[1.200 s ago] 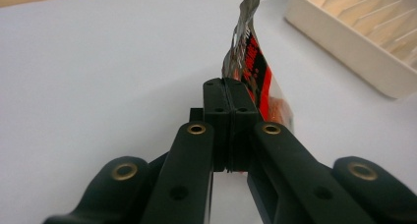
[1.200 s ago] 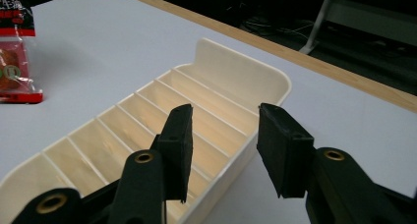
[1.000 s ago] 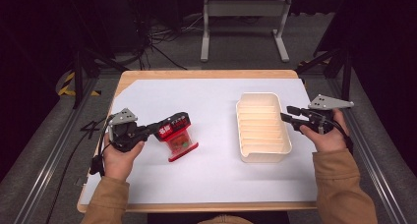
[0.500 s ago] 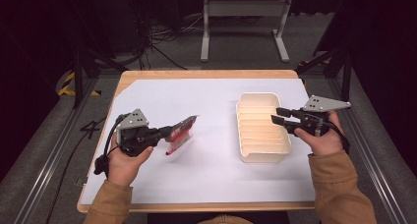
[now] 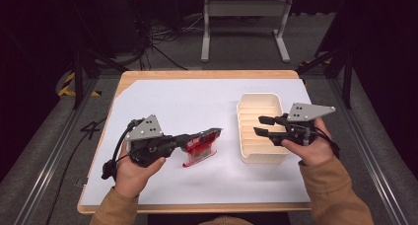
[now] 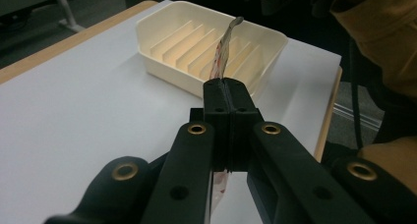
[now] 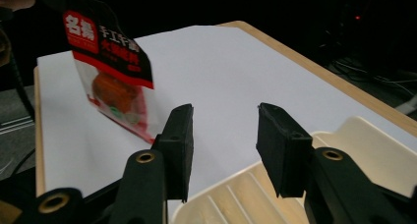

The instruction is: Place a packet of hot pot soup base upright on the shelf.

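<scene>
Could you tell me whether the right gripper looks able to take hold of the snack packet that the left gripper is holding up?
Probably yes: the right gripper stands open and empty, with bare table between it and the snack packet.

wooden table (image 5: pixel 197 75), white sheet (image 5: pixel 162 101) covering it, cream slotted tray (image 5: pixel 256 131) on sheet

White sheet (image 5: pixel 162 104) over a wooden tabletop (image 5: pixel 197 74), grey metal stand (image 5: pixel 244 25) on the floor beyond, tangled black cables (image 5: pixel 162 37) beside it, yellow-black tape (image 5: pixel 66 84) at left
</scene>
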`<action>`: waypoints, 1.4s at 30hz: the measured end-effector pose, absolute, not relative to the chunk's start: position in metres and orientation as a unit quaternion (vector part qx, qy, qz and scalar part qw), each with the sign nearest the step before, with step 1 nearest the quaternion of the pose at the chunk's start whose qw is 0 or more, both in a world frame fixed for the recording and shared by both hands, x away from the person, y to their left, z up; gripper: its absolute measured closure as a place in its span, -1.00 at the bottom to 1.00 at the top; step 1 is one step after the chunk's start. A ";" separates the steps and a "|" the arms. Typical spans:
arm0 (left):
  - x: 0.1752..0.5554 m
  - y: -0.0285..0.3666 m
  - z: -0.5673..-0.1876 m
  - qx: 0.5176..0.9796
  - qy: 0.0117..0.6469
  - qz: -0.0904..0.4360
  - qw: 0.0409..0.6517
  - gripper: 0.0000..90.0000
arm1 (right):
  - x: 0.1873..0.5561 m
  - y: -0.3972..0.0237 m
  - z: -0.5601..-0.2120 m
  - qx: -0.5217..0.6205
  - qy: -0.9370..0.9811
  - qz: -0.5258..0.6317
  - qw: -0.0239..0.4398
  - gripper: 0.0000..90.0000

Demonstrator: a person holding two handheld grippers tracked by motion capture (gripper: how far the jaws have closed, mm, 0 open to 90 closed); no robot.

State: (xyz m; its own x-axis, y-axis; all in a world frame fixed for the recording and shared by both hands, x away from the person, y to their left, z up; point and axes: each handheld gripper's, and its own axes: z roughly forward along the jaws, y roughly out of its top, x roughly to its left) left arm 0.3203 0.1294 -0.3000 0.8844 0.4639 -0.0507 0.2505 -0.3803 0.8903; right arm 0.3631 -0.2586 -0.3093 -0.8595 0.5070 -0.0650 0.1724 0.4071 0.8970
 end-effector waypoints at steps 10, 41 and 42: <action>0.310 0.109 -0.299 0.834 0.189 0.077 0.512 1.00 | 0.347 -0.231 -0.308 0.121 0.851 0.495 0.124 0.20; 0.303 0.097 -0.300 0.825 0.170 0.086 0.533 0.62 | 0.330 -0.215 -0.300 0.050 0.850 0.506 0.135 1.00; 0.303 0.098 -0.300 0.823 0.172 0.086 0.535 0.55 | 0.330 -0.216 -0.299 0.048 0.849 0.508 0.139 1.00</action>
State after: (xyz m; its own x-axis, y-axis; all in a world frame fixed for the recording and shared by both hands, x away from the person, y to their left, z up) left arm 0.3032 0.0982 -0.2998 0.9257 0.3758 -0.0423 0.1913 -0.3689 0.9096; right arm 0.3296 -0.2156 -0.2988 -0.9568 0.2227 -0.1867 -0.0592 0.4795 0.8755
